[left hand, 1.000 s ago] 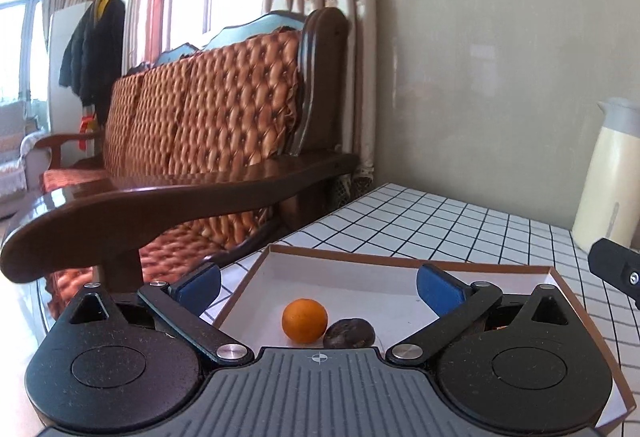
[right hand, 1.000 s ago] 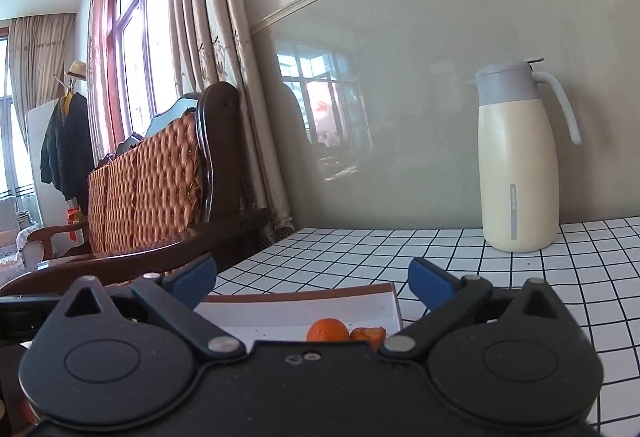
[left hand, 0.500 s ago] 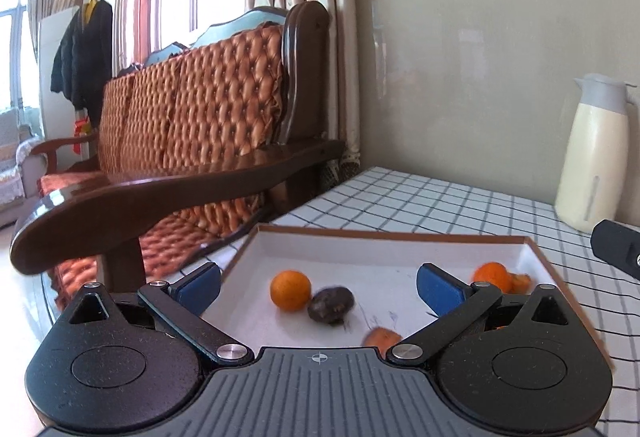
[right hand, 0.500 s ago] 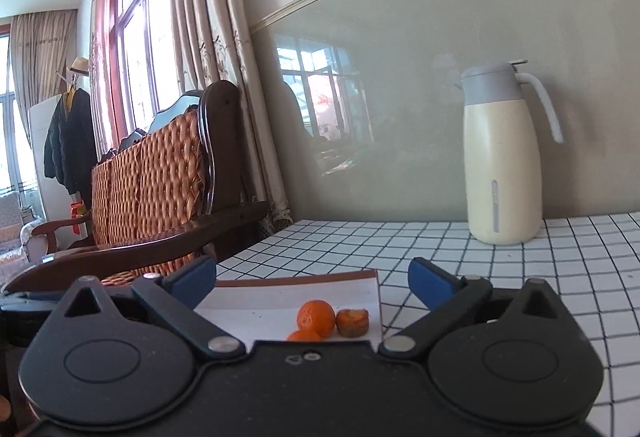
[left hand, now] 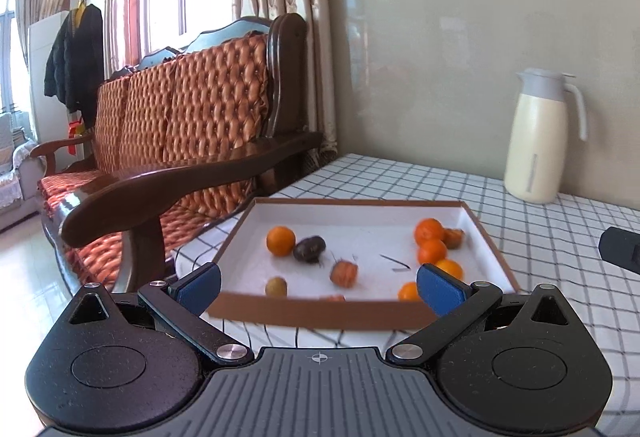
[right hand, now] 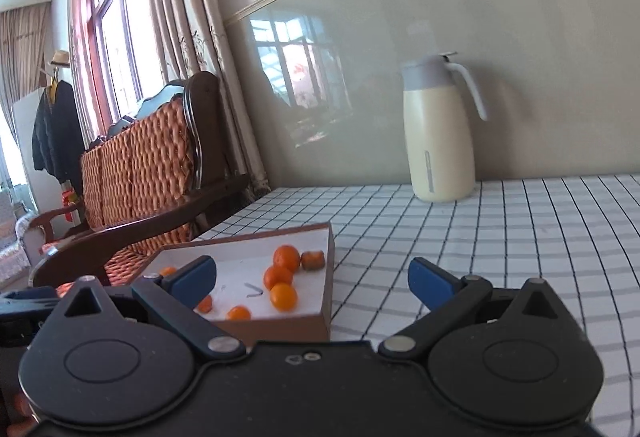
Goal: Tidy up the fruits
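Observation:
A shallow brown box with a white inside (left hand: 320, 313) (right hand: 326, 273) lies on the checked tablecloth. It holds several small oranges (left hand: 281, 240) (right hand: 283, 296), a dark purple fruit (left hand: 309, 248), a reddish fruit with a stem (left hand: 343, 273) and a small yellowish one (left hand: 276, 286). More oranges cluster at its right side (left hand: 431, 250) (right hand: 286, 258). My left gripper (left hand: 318, 287) hangs open just before the box's near wall, nothing between its blue pads. My right gripper (right hand: 312, 277) is open too, near the box's right corner, empty.
A cream thermos jug (left hand: 538, 137) (right hand: 438, 131) stands by the grey wall at the back of the table. A wooden sofa with orange cushions (left hand: 180, 141) borders the table's left edge. The other gripper's black body (left hand: 620, 249) shows at the right.
Both grippers have risen and pulled back from the box, so more of its inside and more fruit show. Their jaws stayed open.

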Demonstrator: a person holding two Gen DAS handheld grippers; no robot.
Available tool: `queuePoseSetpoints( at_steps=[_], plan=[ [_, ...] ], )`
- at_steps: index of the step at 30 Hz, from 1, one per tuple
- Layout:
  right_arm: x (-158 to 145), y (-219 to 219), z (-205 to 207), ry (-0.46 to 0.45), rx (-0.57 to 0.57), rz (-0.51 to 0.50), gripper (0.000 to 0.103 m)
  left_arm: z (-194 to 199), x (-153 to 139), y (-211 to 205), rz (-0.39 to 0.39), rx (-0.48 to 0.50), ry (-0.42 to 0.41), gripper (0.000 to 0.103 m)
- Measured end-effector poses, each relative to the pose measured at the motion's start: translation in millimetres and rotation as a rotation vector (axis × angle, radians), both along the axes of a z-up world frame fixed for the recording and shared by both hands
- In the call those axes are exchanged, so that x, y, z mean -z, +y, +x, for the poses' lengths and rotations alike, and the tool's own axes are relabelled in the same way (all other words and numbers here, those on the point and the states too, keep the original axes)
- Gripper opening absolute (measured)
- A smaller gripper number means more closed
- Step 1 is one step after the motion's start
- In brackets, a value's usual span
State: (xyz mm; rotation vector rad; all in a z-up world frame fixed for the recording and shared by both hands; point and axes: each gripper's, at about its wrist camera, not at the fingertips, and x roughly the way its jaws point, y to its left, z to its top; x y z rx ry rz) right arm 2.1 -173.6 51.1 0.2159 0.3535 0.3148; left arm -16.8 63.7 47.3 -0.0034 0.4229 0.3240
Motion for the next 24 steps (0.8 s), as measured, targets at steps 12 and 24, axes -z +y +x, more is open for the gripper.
queuePoseSetpoints(
  at_steps=[12,24],
  plan=[
    [-45.1,18.4,-80.8,-0.059,-0.009,-0.048,0.097,-96.4,-45.9,-12.3,0.0,0.058,-0.022,0.103],
    [-52.2,17.1,-89.1,-0.089,0.017,-0.049,0.097,-121.2,-62.1,-2.8,-0.016,0.07,-0.068,0.103]
  ],
)
